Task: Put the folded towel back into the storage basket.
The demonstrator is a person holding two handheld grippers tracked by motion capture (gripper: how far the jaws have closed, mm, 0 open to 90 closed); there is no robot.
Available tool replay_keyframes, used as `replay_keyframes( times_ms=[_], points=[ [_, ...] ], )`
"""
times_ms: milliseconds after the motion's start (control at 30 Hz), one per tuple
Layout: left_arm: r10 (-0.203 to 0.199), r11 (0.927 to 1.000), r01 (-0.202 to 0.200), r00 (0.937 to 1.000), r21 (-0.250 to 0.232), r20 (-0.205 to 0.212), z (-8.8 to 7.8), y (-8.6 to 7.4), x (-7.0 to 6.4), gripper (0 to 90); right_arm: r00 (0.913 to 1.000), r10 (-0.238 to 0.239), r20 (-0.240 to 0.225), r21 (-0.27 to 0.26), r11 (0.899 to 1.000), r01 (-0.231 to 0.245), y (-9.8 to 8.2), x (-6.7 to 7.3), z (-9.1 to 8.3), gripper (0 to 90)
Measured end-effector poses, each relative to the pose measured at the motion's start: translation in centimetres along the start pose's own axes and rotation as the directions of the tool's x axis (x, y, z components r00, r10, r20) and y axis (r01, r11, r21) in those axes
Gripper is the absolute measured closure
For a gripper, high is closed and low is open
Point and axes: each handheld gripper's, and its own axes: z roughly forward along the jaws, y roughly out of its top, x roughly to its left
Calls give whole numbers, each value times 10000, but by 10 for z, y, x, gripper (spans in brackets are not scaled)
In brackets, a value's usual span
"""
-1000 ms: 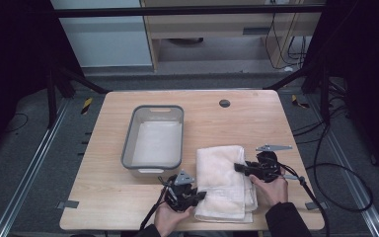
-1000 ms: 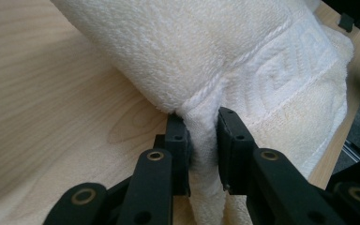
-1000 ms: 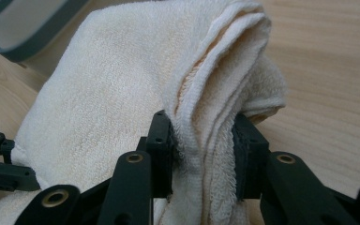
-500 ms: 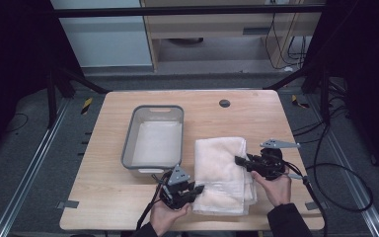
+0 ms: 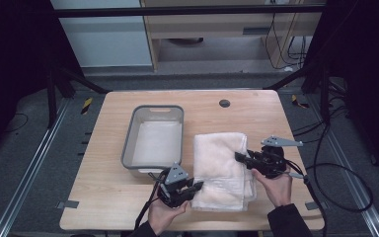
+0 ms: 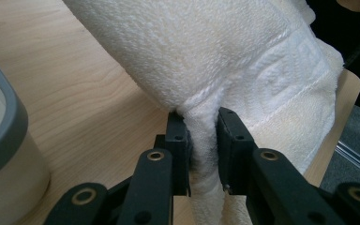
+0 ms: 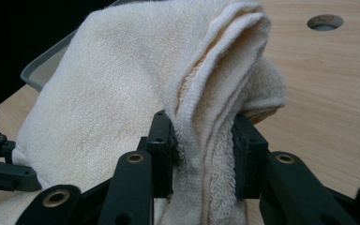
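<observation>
Claws [image 5: 197, 186] [image 5: 239, 157] clamped on towel [image 5: 222, 168]

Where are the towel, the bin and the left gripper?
towel [image 5: 222, 163]: high view, middle of its top fold.
bin [image 5: 129, 148]: high view, left rim.
left gripper [image 5: 197, 186]: high view, jaw tips at the towel's edge.

A pale wooden worktop [image 5: 128, 207] stands on a dark grey carpeted floor [image 5: 24, 168]. Beyond its far edge a light wooden shelf unit [image 5: 202, 24] stands against the back, beside a pale panel [image 5: 103, 44]. Black frame struts [image 5: 74, 81] slant down at both far corners. Cables [image 5: 345, 173] loop on the floor right of the worktop.
</observation>
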Motion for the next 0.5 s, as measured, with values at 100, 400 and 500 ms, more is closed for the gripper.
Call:
replay_keyframes(
  times_ms=[100,400,500],
  points=[
    [126,9999,-127,9999,-99,-51,-4,5,1,758,9998,-182,42,-114,9998,183,5,3,-2,659],
    [334,9983,-340,9994,-471,-130,-14,21,6,758,9985,-480,246,-544,9973,493,24,12,-8,660],
    [411,9972,-421,9990,-612,-175,-19,28,8,758,9982,-540,279,-736,9957,559,33,15,-10,660]
  ],
)
